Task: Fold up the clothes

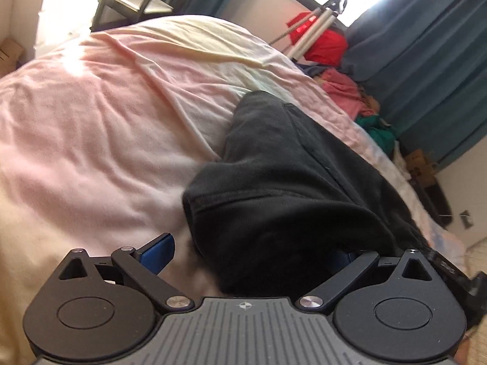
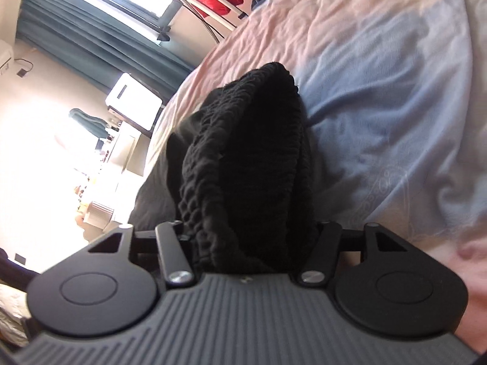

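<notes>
A black garment (image 1: 286,182) lies on the pink and cream bedsheet (image 1: 106,127), its hem toward my left gripper (image 1: 249,252). The left jaws stand wide apart; the blue left pad (image 1: 158,251) is bare, and the cloth drapes over the right finger. In the right wrist view the garment's ribbed waistband (image 2: 243,164) bunches up between the fingers of my right gripper (image 2: 249,231). The right jaws are closed in on the cloth, and their tips are hidden by it.
A pile of red, pink and green clothes (image 1: 344,85) lies at the bed's far right by teal curtains (image 1: 426,60). A dark chair (image 1: 131,3) stands beyond the bed. A white appliance (image 2: 134,100) and a cluttered desk sit beside the bed.
</notes>
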`<state>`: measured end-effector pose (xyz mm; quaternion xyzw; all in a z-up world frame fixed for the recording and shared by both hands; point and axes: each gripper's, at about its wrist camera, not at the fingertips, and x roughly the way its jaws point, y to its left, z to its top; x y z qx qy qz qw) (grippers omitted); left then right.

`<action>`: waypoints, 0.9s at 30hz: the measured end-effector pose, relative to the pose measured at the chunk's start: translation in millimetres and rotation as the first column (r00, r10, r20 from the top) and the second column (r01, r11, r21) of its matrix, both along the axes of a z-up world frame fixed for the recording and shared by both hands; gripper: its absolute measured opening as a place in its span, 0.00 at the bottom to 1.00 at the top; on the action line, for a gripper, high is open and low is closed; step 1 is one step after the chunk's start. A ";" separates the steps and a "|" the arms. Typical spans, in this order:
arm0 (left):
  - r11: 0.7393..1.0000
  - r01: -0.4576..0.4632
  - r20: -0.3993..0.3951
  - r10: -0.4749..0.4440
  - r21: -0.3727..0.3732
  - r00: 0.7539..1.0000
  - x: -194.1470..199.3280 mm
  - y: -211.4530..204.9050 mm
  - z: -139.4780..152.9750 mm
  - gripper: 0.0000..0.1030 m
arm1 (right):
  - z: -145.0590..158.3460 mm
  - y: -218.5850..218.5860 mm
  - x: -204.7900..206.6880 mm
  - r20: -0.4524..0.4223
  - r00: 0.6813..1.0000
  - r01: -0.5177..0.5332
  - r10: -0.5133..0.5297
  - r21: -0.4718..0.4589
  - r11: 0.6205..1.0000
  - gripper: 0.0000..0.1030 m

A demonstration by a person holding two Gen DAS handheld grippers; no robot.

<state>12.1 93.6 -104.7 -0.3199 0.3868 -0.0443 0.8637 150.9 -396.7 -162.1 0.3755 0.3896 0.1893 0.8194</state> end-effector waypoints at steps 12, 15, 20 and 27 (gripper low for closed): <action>0.991 0.003 0.012 -0.001 -0.136 1.000 64.4 28.7 23.2 1.00 | 7.3 -0.6 -3.0 0.009 1.000 0.016 -0.016 0.006 1.000 0.56; 0.985 0.032 -0.036 -0.039 -0.171 0.999 96.1 29.0 8.2 1.00 | 2.6 -0.8 -4.4 0.002 1.000 0.014 -0.014 0.016 1.000 0.56; 0.985 0.097 -0.058 -0.106 -0.143 0.993 111.5 26.9 -12.3 1.00 | -1.4 -0.5 1.4 -0.013 1.000 0.019 -0.019 0.034 0.999 0.56; 0.976 0.072 -0.120 -0.098 -0.205 0.988 114.4 32.5 -40.0 1.00 | -4.7 3.0 1.6 -0.027 0.999 0.034 -0.033 0.026 0.999 0.57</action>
